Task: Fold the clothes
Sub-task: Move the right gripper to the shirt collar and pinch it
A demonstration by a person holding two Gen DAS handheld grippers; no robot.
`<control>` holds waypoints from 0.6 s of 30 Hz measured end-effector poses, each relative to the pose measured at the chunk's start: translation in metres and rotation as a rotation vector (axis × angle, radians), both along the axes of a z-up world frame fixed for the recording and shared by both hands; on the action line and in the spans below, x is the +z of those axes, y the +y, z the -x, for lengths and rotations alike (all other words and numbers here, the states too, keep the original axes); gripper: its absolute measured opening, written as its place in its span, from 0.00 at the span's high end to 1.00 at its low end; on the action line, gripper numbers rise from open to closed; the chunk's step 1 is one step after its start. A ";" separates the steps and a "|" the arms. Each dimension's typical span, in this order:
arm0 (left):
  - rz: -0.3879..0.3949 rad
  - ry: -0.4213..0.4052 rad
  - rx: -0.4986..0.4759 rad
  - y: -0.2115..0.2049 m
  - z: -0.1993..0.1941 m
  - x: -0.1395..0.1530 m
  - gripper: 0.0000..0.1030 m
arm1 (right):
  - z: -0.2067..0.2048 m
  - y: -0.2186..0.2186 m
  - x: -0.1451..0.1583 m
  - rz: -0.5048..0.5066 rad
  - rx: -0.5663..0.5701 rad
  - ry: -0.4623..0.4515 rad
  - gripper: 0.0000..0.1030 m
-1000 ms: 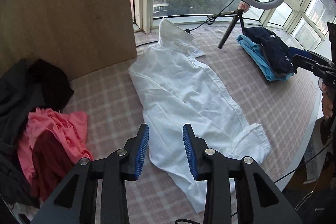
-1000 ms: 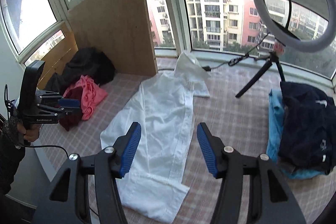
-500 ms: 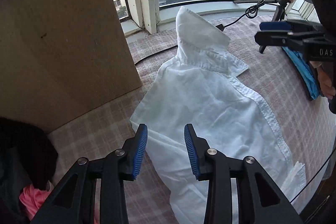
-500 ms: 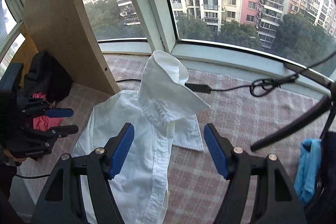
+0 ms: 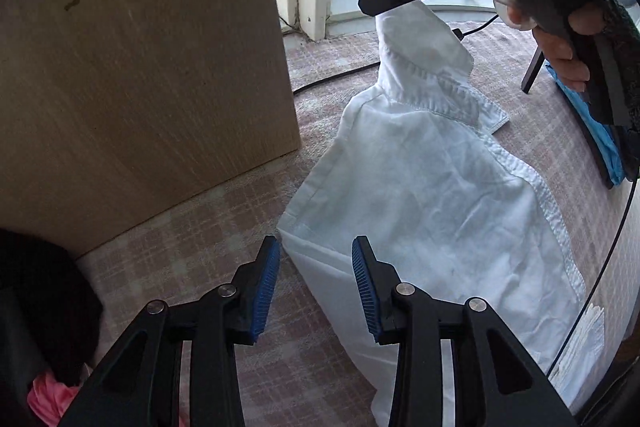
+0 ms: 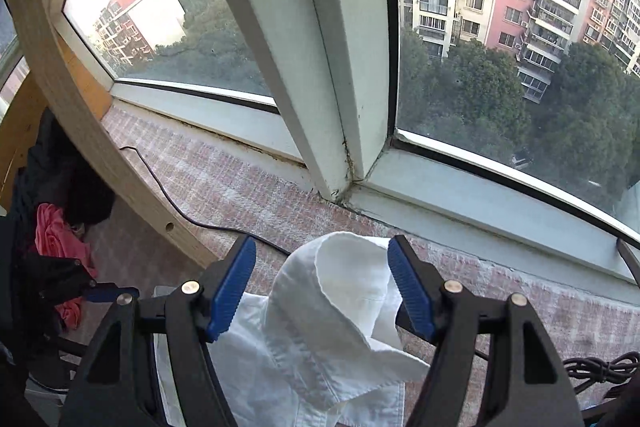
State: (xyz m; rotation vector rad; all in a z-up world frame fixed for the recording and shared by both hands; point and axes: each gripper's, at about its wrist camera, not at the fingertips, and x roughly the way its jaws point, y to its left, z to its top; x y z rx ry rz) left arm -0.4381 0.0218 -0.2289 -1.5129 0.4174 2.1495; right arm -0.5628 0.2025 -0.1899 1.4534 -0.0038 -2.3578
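A white shirt (image 5: pixel 432 203) lies lengthwise on the checked pink cloth (image 5: pixel 192 247), its collar end raised toward the window. My left gripper (image 5: pixel 316 283) is open, its blue pads either side of the shirt's near left corner, just above the fabric. In the right wrist view my right gripper (image 6: pixel 322 291) is open around the upright white collar (image 6: pixel 340 279), pads apart from the cloth on both sides. The right gripper's black body and the hand holding it (image 5: pixel 560 55) show at the top right of the left wrist view.
A wooden board (image 5: pixel 140 59) stands close on the left. Dark clothes (image 5: pixel 44 299) and a pink garment (image 6: pixel 52 235) are heaped at the left. A black cable (image 6: pixel 176 203) runs along the window sill (image 6: pixel 480 195). Blue folded cloth (image 5: pixel 600 139) lies at the right.
Both grippers moved forward toward the window end of the shirt. The left one came down to the shirt's left corner; the right one closed in around the raised collar. Both stayed open.
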 end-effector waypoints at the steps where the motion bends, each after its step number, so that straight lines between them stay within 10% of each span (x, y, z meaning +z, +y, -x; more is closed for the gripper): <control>1: 0.003 0.001 0.002 -0.002 -0.001 0.000 0.65 | 0.001 0.001 -0.004 0.018 -0.002 -0.017 0.52; 2: 0.003 0.002 0.004 -0.003 -0.001 0.001 0.65 | 0.000 0.001 -0.006 0.008 -0.006 -0.024 0.76; 5: 0.003 0.007 0.011 -0.008 -0.002 0.004 0.65 | -0.005 -0.001 -0.007 -0.026 -0.012 -0.024 0.96; 18: -0.023 0.068 0.013 -0.027 -0.047 0.049 0.64 | -0.141 0.004 0.113 0.019 0.019 0.309 0.97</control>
